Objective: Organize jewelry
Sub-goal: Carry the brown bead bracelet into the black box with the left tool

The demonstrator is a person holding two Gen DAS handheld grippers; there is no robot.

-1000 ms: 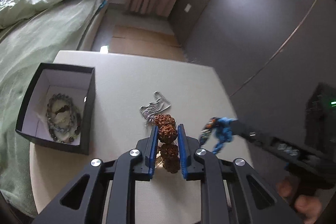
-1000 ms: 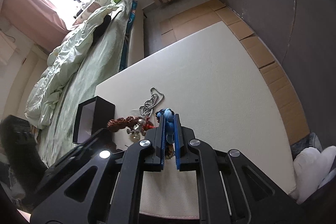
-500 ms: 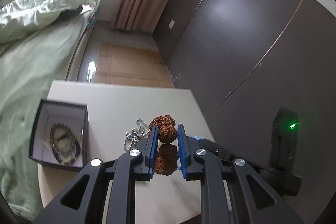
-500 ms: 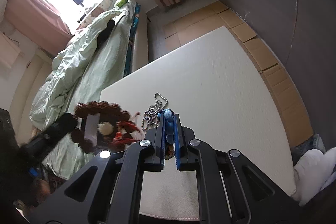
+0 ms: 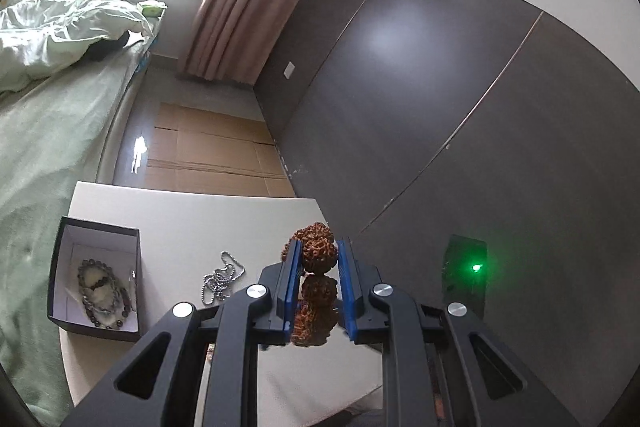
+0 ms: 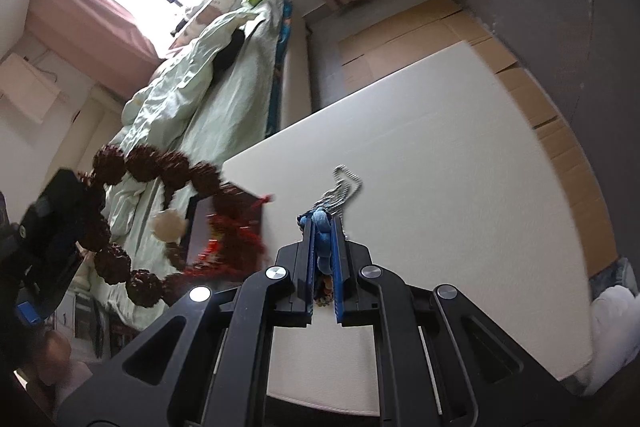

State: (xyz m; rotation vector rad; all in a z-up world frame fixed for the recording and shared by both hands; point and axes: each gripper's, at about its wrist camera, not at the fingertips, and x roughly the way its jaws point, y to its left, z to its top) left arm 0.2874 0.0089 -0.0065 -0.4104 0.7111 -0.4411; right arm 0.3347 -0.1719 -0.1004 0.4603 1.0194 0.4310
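My left gripper (image 5: 318,247) is shut on a bracelet of big rough brown beads (image 5: 318,253), held up above the white table (image 5: 192,219). From the right wrist view the same brown bead bracelet (image 6: 148,163) hangs as a loop with a white bead and red tassel, at the left, in front of the black box. My right gripper (image 6: 322,227) is shut on a blue knotted cord piece (image 6: 321,227) just over the table (image 6: 440,167). A silver ball chain (image 5: 222,279) lies loose on the table; it also shows as a silver chain (image 6: 340,191) beyond the right fingertips. A black box (image 5: 132,255) with a white lining holds a grey-green bead bracelet (image 5: 102,293).
A bed with a pale green quilt (image 5: 48,75) runs along the table's left side. Dark wardrobe panels (image 5: 440,99) stand to the right, cardboard sheets (image 5: 208,151) cover the floor beyond the table. A black device with a green light (image 5: 474,267) sits at right.
My left gripper has risen with the brown bead bracelet, lifting it clear of the table; the box and chain now look smaller and lower. The right gripper has stayed put with the blue cord.
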